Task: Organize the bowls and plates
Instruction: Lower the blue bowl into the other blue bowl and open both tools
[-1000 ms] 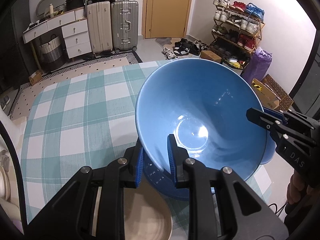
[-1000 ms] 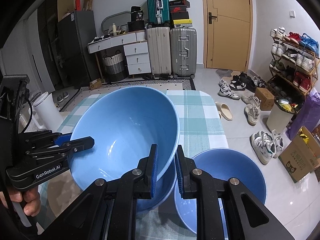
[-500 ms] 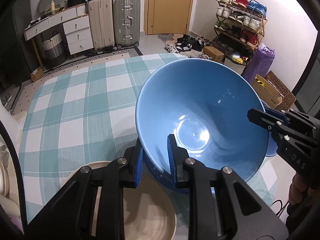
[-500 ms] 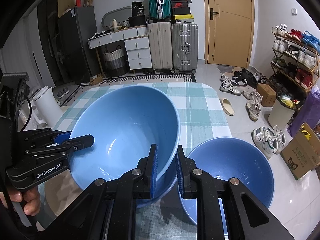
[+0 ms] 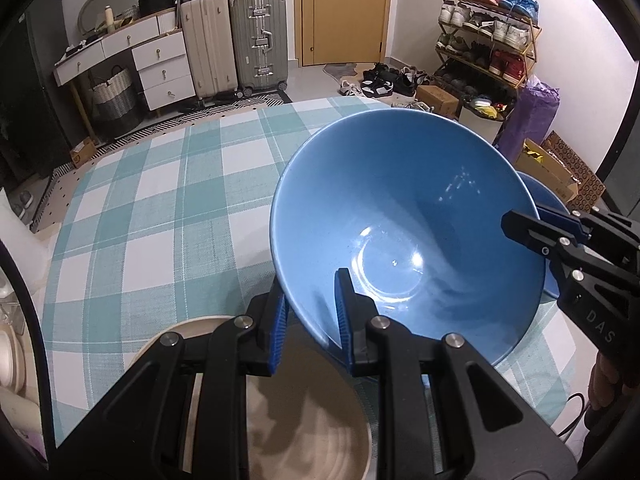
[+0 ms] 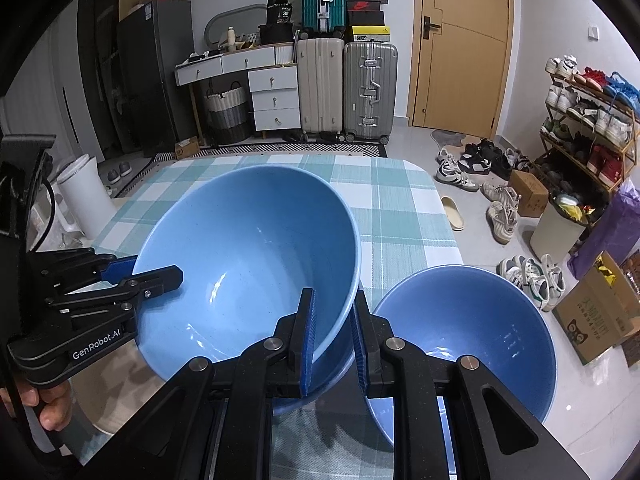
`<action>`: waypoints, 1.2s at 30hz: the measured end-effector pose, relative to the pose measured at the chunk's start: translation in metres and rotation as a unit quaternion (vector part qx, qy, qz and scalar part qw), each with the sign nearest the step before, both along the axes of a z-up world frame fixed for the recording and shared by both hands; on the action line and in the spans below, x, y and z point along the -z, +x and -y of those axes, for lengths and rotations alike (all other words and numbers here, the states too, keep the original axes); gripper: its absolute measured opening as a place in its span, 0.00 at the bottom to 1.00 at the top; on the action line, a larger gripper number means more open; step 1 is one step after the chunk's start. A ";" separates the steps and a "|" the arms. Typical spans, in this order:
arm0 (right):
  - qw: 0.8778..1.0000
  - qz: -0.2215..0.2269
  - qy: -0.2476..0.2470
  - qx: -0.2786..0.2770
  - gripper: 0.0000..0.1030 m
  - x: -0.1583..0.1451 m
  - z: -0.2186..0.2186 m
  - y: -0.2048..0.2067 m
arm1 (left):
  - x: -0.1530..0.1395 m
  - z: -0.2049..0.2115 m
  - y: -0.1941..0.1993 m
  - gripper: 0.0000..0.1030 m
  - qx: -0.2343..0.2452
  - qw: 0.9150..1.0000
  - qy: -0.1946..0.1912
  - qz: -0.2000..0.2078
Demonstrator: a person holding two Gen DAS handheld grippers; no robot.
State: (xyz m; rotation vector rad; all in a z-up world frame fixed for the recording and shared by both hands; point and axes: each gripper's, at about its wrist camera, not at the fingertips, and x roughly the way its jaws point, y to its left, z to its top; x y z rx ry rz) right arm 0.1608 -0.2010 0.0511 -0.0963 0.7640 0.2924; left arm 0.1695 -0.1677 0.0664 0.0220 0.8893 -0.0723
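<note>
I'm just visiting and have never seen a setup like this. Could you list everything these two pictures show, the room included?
Large blue bowl: one, blue, held tilted above the table by both tools.
Second blue bowl: one, blue, on the table's right edge.
Beige plate: one, beige, on the table under the left tool.
Checked tablecloth: one, teal and white, covering the table.
Suitcases: three, cream, silver and teal, against the back wall.
Drawer unit: one, white, left of the suitcases.
Door: one, tan wood, back wall.
Shoe rack: one, metal, full of shoes, right wall.
Left tool: one, black with blue pads, clamped on the held bowl's rim.
Right tool: one, black with blue pads, clamped on the opposite rim.
</note>
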 end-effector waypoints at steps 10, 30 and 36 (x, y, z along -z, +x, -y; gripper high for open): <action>1.000 0.007 -0.030 0.004 0.17 0.012 -0.007 -0.003 | 0.015 0.005 0.002 0.18 -0.002 1.000 0.026 0.000; 0.998 0.014 -0.057 0.004 0.17 0.032 -0.019 -0.004 | 0.035 0.013 0.005 0.19 -0.003 0.998 0.069 -0.012; 0.998 0.014 -0.062 0.005 0.17 0.037 -0.018 -0.007 | 0.038 0.016 0.005 0.19 -0.003 0.997 0.079 -0.014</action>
